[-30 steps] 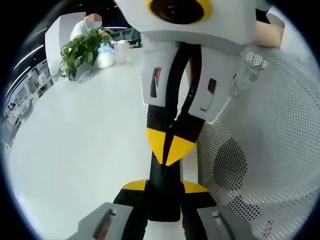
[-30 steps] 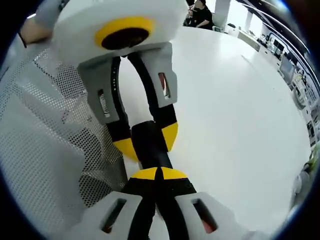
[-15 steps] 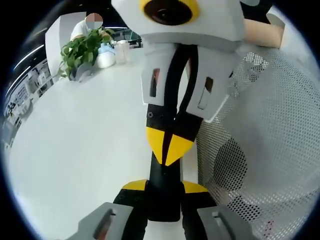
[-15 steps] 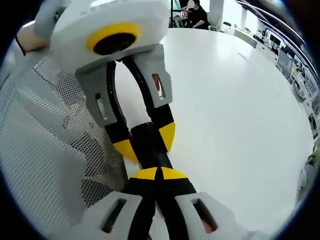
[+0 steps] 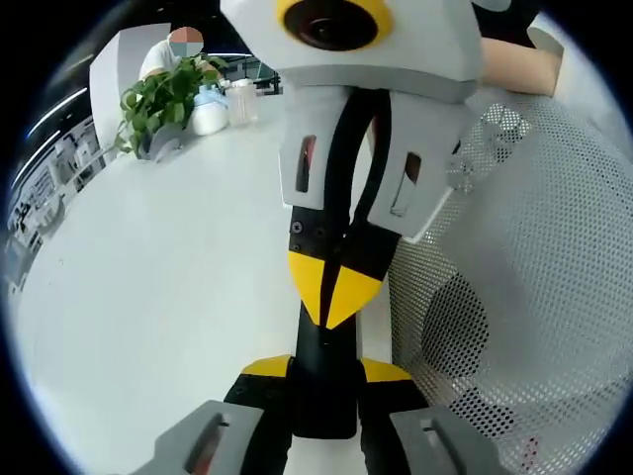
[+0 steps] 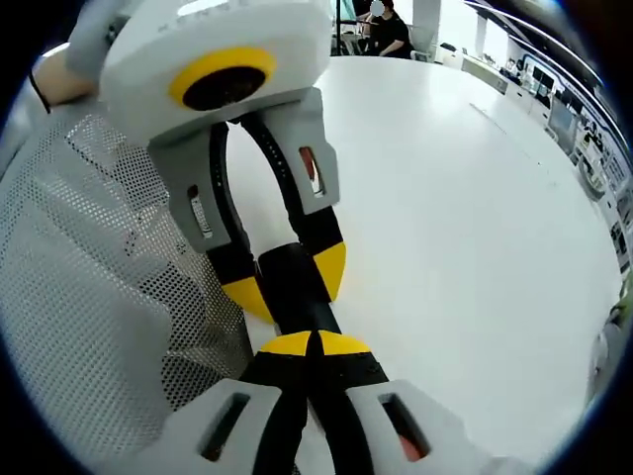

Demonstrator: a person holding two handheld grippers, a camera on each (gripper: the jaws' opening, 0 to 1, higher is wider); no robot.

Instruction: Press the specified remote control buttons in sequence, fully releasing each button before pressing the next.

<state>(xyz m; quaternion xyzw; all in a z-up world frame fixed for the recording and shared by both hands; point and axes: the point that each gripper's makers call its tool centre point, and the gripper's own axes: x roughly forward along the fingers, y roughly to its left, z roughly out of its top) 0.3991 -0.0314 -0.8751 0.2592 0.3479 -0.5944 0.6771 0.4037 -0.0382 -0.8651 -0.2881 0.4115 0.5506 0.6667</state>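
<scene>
In the left gripper view, a slim black remote [image 5: 324,401] is clamped between the yellow-tipped jaws of my left gripper [image 5: 324,371]. It points away over the white table. My right gripper [image 5: 336,289] comes down from above with its jaws shut. Its joined yellow tips rest on the remote's top face. In the right gripper view, my right gripper [image 6: 315,344] is shut, its tips against the remote [image 6: 300,297]. Opposite it, the left gripper [image 6: 289,282] holds the remote from both sides. The buttons are hidden under the tips.
A white table [image 5: 148,277] spreads out beneath. At its far end stand a green plant [image 5: 163,99] and some containers [image 5: 237,99]. A person's white mesh garment [image 5: 534,287] is close beside the grippers, also [image 6: 79,297]. People sit far off [image 6: 391,25].
The right gripper's body has shifted slightly in both views. Its shut tips stay on the remote, and the left gripper's hold is unchanged.
</scene>
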